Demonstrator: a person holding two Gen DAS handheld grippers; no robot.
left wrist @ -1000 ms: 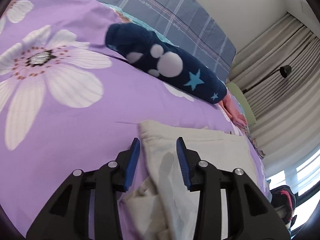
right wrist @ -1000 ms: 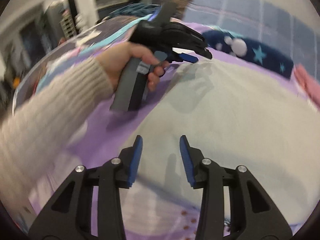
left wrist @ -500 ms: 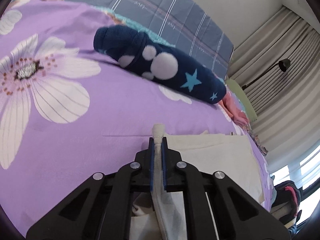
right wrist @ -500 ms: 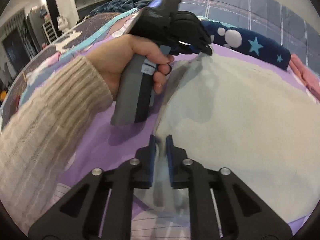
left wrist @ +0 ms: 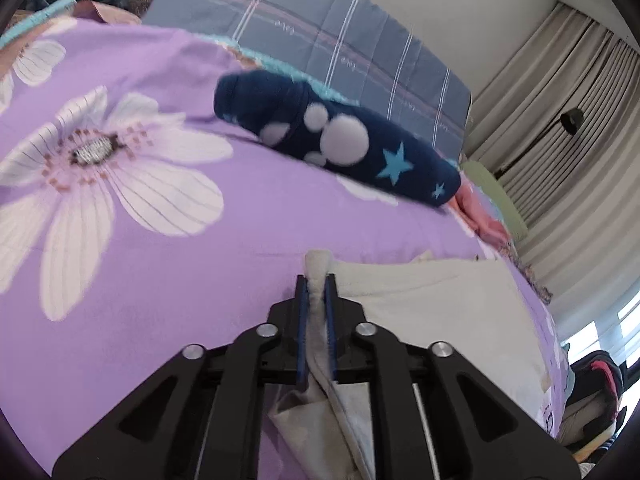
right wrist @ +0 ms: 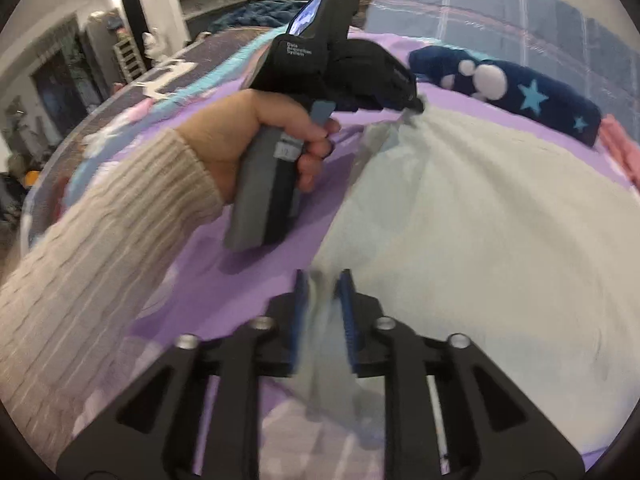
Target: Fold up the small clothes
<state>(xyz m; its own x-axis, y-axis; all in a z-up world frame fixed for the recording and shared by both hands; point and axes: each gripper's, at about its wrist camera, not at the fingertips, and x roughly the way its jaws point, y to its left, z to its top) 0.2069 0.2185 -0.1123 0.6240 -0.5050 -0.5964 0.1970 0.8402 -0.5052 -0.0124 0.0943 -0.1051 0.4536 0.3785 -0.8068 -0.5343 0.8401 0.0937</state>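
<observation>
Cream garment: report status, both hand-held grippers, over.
Left hand-held gripper shut on cream garment edge. Right hand-held gripper shut on its near edge, blurred. Garment lifted off purple bedspread. Navy sock lies beyond, apart.

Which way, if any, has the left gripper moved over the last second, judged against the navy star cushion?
Yes. The left gripper, shut on the cream garment, has advanced toward the navy star cushion.

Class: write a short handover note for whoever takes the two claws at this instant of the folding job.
Left claw: shut on the far corner of the cream garment.
Right claw: shut on the near corner of the same edge.
The garment lies mostly flat on the purple bedspread, its gripped edge raised. The navy sock lies beyond it, apart.
Done: both corners gripped.
Left: probably carry this edge across, lay it down, finish the fold.
</observation>
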